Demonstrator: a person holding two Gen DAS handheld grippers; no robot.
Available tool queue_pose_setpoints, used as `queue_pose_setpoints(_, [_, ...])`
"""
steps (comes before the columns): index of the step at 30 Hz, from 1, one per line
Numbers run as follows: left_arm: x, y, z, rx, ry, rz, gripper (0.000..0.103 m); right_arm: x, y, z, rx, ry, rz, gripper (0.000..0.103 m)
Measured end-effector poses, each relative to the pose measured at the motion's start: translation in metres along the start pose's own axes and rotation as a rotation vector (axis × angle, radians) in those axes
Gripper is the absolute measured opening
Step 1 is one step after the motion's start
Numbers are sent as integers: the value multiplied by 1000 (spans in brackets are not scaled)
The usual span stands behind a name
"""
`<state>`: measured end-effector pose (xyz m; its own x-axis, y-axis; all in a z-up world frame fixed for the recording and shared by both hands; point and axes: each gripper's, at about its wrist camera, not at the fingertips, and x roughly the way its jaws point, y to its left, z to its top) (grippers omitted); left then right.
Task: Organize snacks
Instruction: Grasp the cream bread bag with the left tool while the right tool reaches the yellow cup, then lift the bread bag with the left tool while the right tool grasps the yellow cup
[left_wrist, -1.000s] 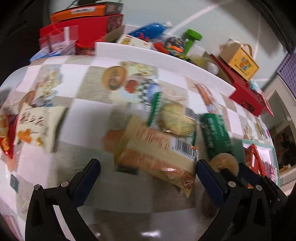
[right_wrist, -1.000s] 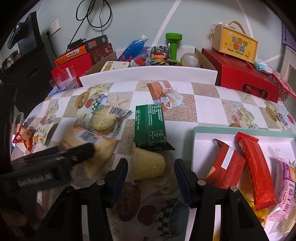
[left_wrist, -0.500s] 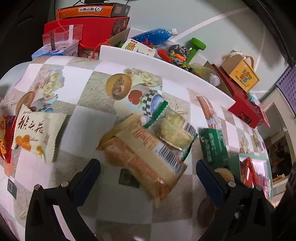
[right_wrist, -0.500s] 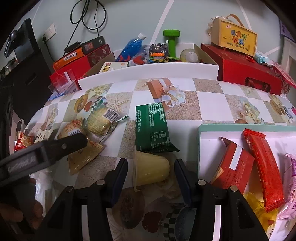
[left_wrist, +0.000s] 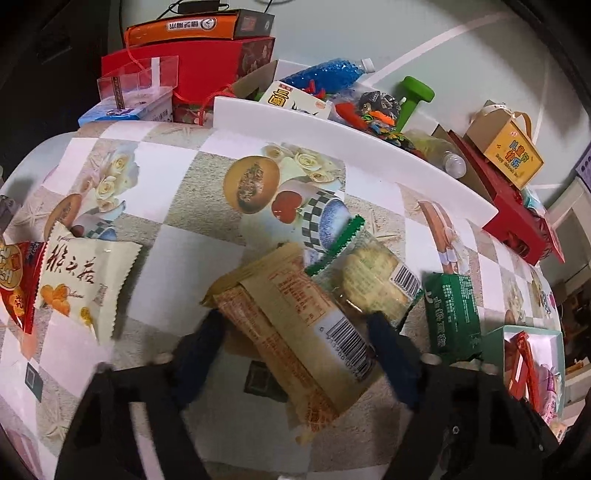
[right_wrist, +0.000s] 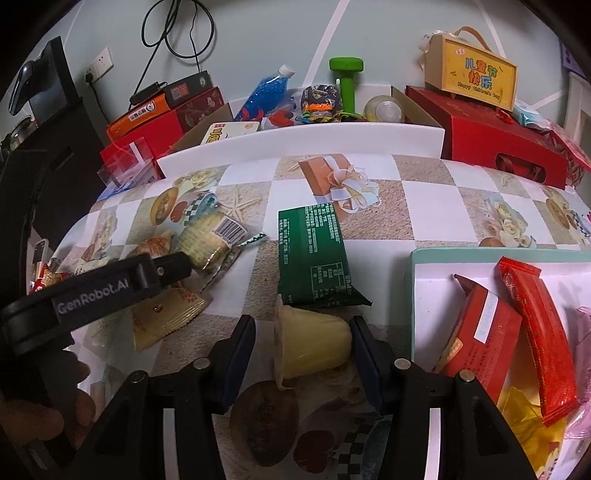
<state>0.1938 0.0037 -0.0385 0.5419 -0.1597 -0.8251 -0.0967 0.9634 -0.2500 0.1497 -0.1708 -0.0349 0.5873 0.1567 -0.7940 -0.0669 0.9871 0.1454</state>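
Observation:
A long tan and orange snack packet (left_wrist: 295, 332) lies on the patterned tablecloth between the fingers of my left gripper (left_wrist: 293, 328). Its jaws are closing, and the pads stand at the packet's edges without clearly pressing. My right gripper (right_wrist: 301, 341) straddles a yellow jelly cup (right_wrist: 314, 343) lying on its side. These jaws are closing too; the right pad is at the cup's base, while a gap shows at the left pad. A teal-rimmed tray (right_wrist: 410, 266) at the right holds red and yellow packets. In the right wrist view a left gripper finger (right_wrist: 110, 284) crosses over the tan packet (right_wrist: 166, 314).
A round biscuit in a clear wrapper (left_wrist: 369, 280) touches the tan packet. A green packet (right_wrist: 314, 258) lies just beyond the cup. A white packet (left_wrist: 81, 280) and a red one (left_wrist: 14, 280) sit far left. A white divider (right_wrist: 295, 140), boxes and bottles line the back.
The left jaws have narrowed from wide apart to close around the tan packet. The right jaws have drawn in a little around the yellow cup. Neither hand has shifted much.

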Motion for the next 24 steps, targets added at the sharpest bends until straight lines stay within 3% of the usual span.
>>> queue_pose_setpoints(2, [-2,2,-1,2,-2,-10,65,0,-1,0,7,2,2,43])
queue_pose_setpoints(9, [-10,11,-13,3,-12,-48,43,-2,-4,-1,28,0,17,41])
queue_pose_setpoints(24, [-32,15,-35,-22,-3,-94,37,-25,-3,-4,26,-24,15,40])
